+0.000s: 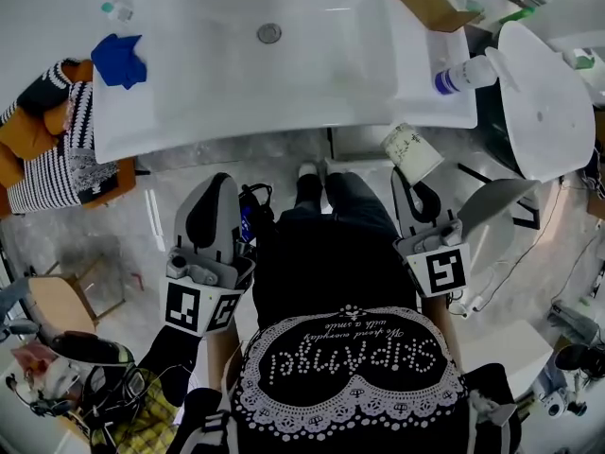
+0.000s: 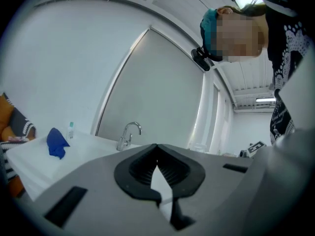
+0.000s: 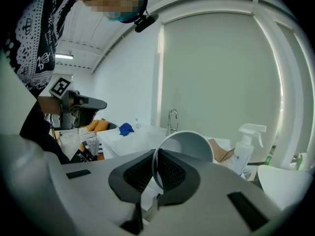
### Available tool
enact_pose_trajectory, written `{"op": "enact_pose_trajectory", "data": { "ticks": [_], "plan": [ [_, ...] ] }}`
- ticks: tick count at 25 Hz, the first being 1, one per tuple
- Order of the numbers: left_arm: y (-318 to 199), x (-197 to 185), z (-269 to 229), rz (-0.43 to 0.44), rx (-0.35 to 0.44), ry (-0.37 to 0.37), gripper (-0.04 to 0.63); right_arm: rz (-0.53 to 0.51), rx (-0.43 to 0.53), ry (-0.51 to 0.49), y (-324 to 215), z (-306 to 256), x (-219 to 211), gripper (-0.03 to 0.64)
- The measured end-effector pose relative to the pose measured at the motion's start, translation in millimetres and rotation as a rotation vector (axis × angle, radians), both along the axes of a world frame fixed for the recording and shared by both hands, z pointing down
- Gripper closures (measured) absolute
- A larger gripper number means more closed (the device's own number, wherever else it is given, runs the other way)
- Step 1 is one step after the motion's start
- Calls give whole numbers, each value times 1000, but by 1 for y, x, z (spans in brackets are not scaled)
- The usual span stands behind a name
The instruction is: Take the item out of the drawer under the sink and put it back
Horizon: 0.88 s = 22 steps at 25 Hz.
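The right hand-held gripper pinches the cup by a thin stretch of its rim, jaws nearly together on the wall. In the head view the cup hangs tilted in the air just below the front edge of the sink, out of the drawer, which no view shows. The left hand-held gripper is closed on nothing.

The likely trouble is the grip: a rim pinch on a light cup can buckle the wall or let it swing and drop. Going back under the sink, the cup could also knock the sink's edge, since the drawer lies out of sight.
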<state>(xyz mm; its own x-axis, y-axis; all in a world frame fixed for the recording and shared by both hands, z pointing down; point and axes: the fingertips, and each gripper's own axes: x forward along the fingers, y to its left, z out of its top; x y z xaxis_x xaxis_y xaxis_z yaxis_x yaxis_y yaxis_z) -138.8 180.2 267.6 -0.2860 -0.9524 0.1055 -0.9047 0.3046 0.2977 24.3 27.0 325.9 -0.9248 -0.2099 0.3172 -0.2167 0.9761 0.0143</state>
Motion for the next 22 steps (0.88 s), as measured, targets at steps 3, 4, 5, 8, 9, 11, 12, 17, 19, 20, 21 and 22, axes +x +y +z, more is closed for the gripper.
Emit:
{"op": "enact_pose_trajectory", "data": {
  "ticks": [3, 4, 5, 8, 9, 11, 12, 17, 19, 20, 21, 22],
  "plan": [
    [-30, 22, -4, 57, 42, 43, 591, 3, 14, 3, -11, -2, 9, 592],
    [-44, 29, -7, 76, 59, 59, 591, 2, 21, -1, -19, -5, 10, 592],
    [-57, 37, -10, 91, 74, 71, 591, -1, 30, -7, -26, -7, 12, 592],
    [-83, 53, -15, 111, 94, 81, 591, -8, 55, -10, -41, -13, 19, 592],
    [-89, 59, -15, 113, 92, 82, 591, -8, 58, -7, -44, -13, 22, 592],
    [-97, 69, -14, 119, 76, 75, 591, -9, 53, -5, -52, -14, 30, 592],
    [-100, 74, -13, 121, 67, 67, 591, -10, 50, -6, -55, -14, 33, 592],
    [-126, 94, -10, 90, 32, 30, 591, -21, 31, -21, -79, -7, 50, 592],
    [-129, 102, -5, 87, 16, 20, 591, -35, 28, -29, -83, -5, 53, 592],
    [-129, 107, -2, 89, 4, 14, 591, -46, 30, -29, -83, -4, 54, 592],
    [-129, 111, 1, 93, -5, 8, 591, -58, 35, -26, -82, -3, 55, 592],
    [-130, 116, 2, 101, -10, 1, 591, -68, 40, -24, -82, -3, 55, 592]
  ]
}}
